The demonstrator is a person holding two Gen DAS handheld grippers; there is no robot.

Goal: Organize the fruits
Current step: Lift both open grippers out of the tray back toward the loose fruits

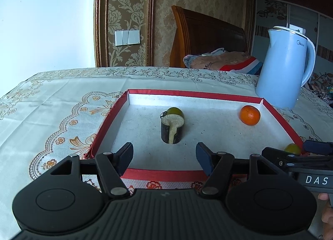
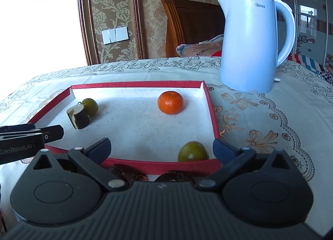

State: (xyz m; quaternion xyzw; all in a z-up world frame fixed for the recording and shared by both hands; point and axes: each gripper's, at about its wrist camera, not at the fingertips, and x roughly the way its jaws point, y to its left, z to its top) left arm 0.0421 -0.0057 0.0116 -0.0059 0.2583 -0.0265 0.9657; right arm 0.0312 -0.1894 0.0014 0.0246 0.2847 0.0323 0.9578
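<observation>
With four pieces already inside the red tray (image 2: 211, 107), both the left gripper (image 1: 164, 157) and right gripper (image 2: 161, 149) hovered open-fingered and empty, the next pick seemingly the dark items (image 2: 116, 172) on the worktop before it

Tray (image 2: 212, 115) on table (image 2: 270, 119). In tray: mandarin (image 2: 170, 102) centre frame, cane piece (image 2: 78, 116) left, one citrus (image 2: 90, 107) behind it, another (image 2: 193, 151) lower right. Kettle (image 2: 249, 44) upper right, beyond tray.
</observation>
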